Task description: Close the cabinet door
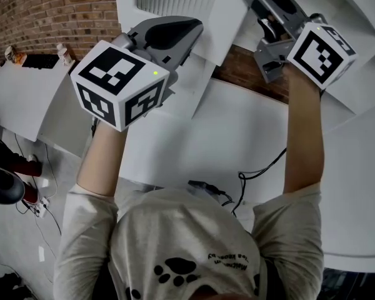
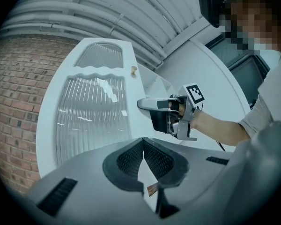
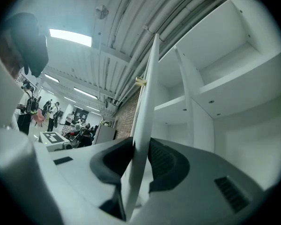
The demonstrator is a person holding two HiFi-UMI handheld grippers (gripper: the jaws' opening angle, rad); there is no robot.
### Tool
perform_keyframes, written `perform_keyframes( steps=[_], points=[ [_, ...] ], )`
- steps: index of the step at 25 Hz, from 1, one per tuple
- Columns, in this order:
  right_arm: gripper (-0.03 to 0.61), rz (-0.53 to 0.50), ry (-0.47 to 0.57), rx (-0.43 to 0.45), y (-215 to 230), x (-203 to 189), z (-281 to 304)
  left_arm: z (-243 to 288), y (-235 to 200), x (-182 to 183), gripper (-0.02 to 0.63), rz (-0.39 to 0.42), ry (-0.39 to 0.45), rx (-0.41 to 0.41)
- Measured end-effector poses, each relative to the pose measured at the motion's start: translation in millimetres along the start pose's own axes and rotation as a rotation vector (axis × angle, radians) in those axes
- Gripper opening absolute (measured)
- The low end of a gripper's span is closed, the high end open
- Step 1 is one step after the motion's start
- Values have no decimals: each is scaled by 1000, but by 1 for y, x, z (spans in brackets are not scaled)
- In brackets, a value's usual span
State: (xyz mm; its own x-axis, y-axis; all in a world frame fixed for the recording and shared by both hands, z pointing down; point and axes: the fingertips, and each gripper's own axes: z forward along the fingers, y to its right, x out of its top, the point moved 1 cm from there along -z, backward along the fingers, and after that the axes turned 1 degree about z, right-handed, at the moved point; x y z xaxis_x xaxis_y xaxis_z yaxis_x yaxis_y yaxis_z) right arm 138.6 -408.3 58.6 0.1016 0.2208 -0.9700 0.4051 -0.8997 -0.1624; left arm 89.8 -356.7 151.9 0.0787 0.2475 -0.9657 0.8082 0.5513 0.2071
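Right gripper view has the right gripper clamped on the free edge of the cabinet door, one pad on each face. The door is seen edge-on as a thin white strip rising between the pads. A small brass-coloured knob sticks out to the left of that edge, higher up. To the right are the cabinet's open white shelves, so the door stands swung out from the body.

Left gripper view alone gives the door's face: a ribbed glass panel in a white frame, with a brick wall at its left. It also shows the right gripper from the side, biting the door's edge below the knob. The left gripper has its pads pressed together with nothing held, and it points toward the door's face.

Head view shows both tools raised in front of the person on bare forearms. The left one's marker cube is nearest the camera, and the right gripper is up at the door's edge, apart from the left.
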Motion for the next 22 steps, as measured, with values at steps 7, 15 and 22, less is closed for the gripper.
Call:
perform_keyframes(
  steps=[7, 15, 22],
  points=[
    [107, 5, -12, 11, 7, -4, 2, 12, -1, -2, 11, -6, 1, -36],
    [107, 15, 7, 29, 17, -7, 8, 32, -11, -5, 11, -16, 1, -49],
    [109, 10, 12, 54, 24, -6, 13, 49, -17, -10, 11, -18, -14, -62]
  ],
)
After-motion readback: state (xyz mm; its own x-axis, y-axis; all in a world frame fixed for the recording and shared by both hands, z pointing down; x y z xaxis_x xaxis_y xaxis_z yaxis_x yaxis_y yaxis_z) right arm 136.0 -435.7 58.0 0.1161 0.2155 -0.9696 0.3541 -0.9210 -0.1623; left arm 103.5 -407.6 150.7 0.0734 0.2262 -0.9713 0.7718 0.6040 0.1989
